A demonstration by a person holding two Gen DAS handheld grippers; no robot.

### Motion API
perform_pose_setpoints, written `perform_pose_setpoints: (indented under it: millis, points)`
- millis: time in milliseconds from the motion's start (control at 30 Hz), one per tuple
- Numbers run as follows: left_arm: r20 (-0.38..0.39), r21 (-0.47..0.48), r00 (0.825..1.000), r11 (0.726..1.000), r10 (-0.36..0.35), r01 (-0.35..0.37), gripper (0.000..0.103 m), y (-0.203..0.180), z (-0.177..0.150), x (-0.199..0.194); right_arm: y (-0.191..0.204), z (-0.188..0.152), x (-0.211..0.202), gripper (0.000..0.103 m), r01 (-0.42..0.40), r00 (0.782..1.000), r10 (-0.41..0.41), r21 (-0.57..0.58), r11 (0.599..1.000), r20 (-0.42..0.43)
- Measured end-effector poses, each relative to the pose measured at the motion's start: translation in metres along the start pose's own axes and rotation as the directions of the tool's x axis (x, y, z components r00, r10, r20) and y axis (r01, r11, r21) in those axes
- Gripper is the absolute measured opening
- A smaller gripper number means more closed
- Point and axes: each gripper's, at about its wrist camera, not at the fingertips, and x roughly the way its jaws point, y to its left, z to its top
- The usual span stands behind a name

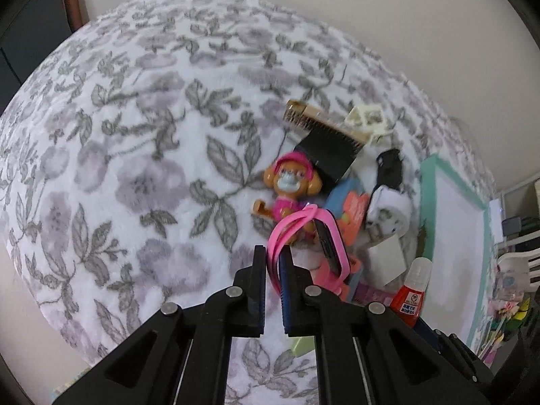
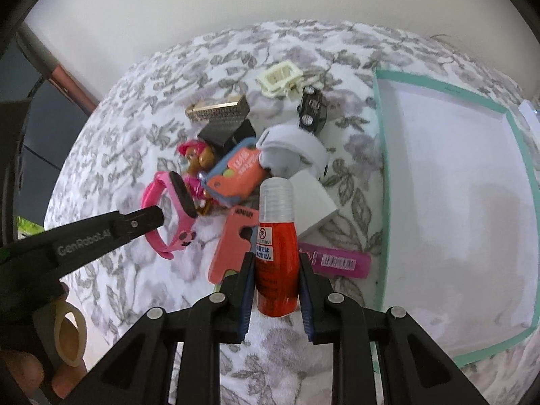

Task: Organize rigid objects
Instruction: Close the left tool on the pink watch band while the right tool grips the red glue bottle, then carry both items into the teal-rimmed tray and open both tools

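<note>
A floral blanket [image 1: 135,155] holds a pile of small objects. The left gripper [image 1: 272,263] pinches the strap of a pink watch [image 1: 324,243] between narrow jaws, lifting it beside a toy dog [image 1: 287,185]. Only the right wrist view shows that gripper's side, printed "GenRobot.AI", and the watch's dark face. The right gripper [image 2: 276,270] clamps a red bottle [image 2: 276,256] with a clear cap and a Japanese warning label, too small to read. A teal-rimmed tray [image 2: 379,155] lies just right of the pile, its white floor fully seen here. A coral tool [image 2: 233,239] carries mirrored lettering that cannot be read.
</note>
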Motion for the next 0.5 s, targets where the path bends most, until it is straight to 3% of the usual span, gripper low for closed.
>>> perform_pose_setpoints:
  millis: [167,267,500]
  points:
    - [0.086,0.03,0.996,0.999,-0.037,0.035,0.007,-0.013,0.0,-0.026,-0.009,0.003,-0.018,0.025,-0.003,0.999,0.002,0.02,1.0,0.053]
    - [0.124,0.064,0.992,0.998,-0.033,0.025,0.007,-0.029,0.003,-0.037,-0.02,0.007,-0.031,0.025,0.057,0.993,-0.059,0.03,0.998,0.098]
    - [0.104,0.171,0.991,0.983,-0.084,0.065,0.007,-0.086,0.004,-0.042,-0.074,0.012,-0.051,0.025,0.159,0.97,-0.184,0.16,0.974,0.16]
